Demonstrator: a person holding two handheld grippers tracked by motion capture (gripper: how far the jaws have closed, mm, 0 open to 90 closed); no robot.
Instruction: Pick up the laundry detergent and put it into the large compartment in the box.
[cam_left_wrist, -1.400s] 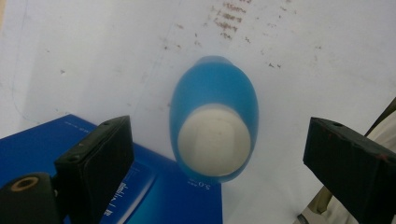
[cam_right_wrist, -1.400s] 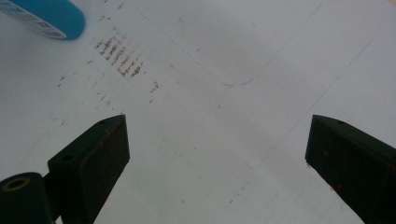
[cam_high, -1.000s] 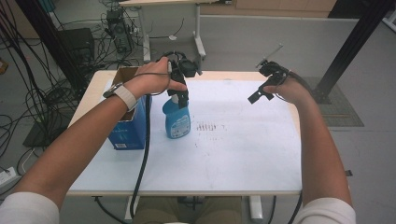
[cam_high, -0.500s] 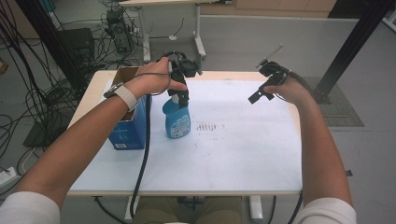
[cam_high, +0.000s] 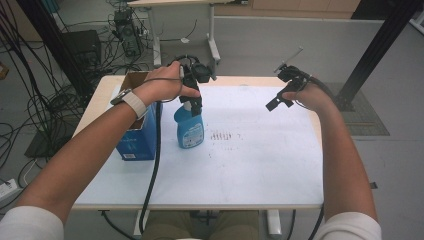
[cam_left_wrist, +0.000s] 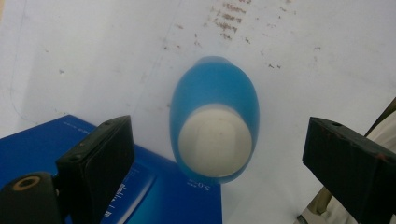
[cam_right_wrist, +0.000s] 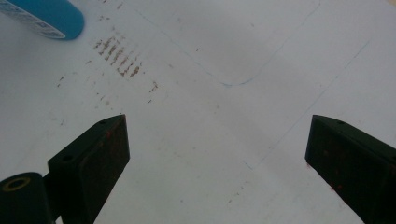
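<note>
White table (cam_high: 260, 165) — blue bottle (cam_high: 189, 126) upright | left gripper (cam_high: 194, 100) jaws apart above it

Blue plastic spray bottle (cam_high: 189, 129) with white top (cam_left_wrist: 215, 142) stands upright on white desk (cam_high: 260, 165), just beside blue cardboard box (cam_high: 137, 137).

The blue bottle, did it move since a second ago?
No. The blue bottle stands in the same place as before, right beside the blue box and just left of the brown marks on the table.
</note>
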